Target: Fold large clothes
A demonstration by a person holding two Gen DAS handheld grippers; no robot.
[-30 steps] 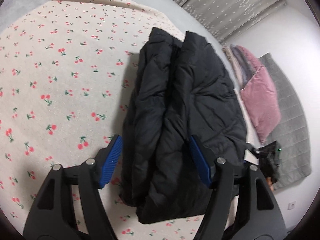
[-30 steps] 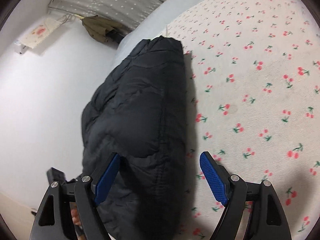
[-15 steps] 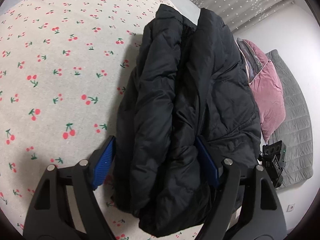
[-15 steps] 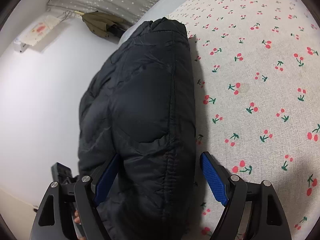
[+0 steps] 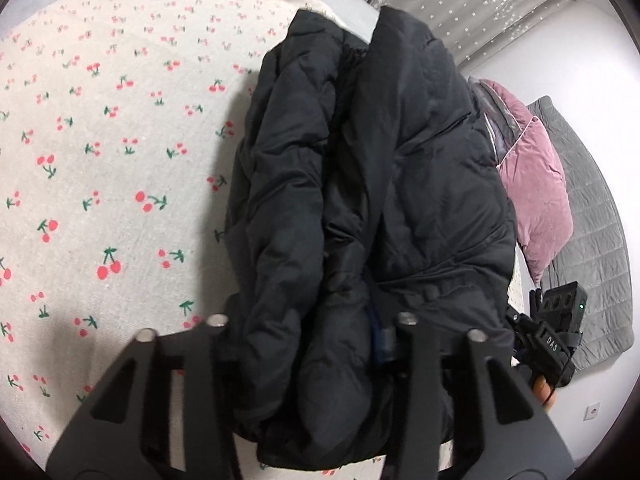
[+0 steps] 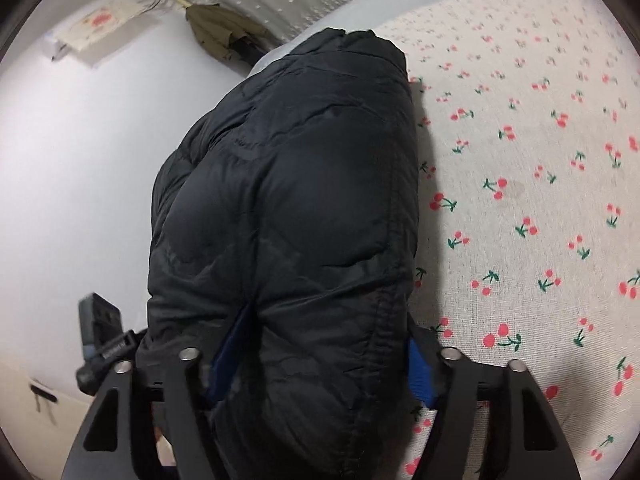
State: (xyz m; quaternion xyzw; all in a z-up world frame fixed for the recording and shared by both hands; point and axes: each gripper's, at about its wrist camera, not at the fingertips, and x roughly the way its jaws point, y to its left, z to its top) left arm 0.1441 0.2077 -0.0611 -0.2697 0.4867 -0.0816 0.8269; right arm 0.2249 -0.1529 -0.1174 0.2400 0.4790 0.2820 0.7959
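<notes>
A black puffer jacket (image 5: 372, 184) lies folded lengthwise near the edge of a bed with a cherry-print sheet (image 5: 100, 160). My left gripper (image 5: 312, 328) is closed around the jacket's near end, its pads buried in the fabric. In the right wrist view the same jacket (image 6: 296, 208) bulges between the blue pads (image 6: 418, 372) of my right gripper (image 6: 320, 356), which squeezes the jacket's other end.
A pink pillow (image 5: 536, 188) and a grey quilt (image 5: 592, 248) lie beyond the bed edge on the right. Grey dotted curtains (image 5: 460, 4) hang behind. A white wall (image 6: 80, 152) and an olive garment (image 6: 220, 32) are at the left.
Both grippers moved forward over the jacket's ends and closed on it; earlier the jaws stood open around the fabric.
</notes>
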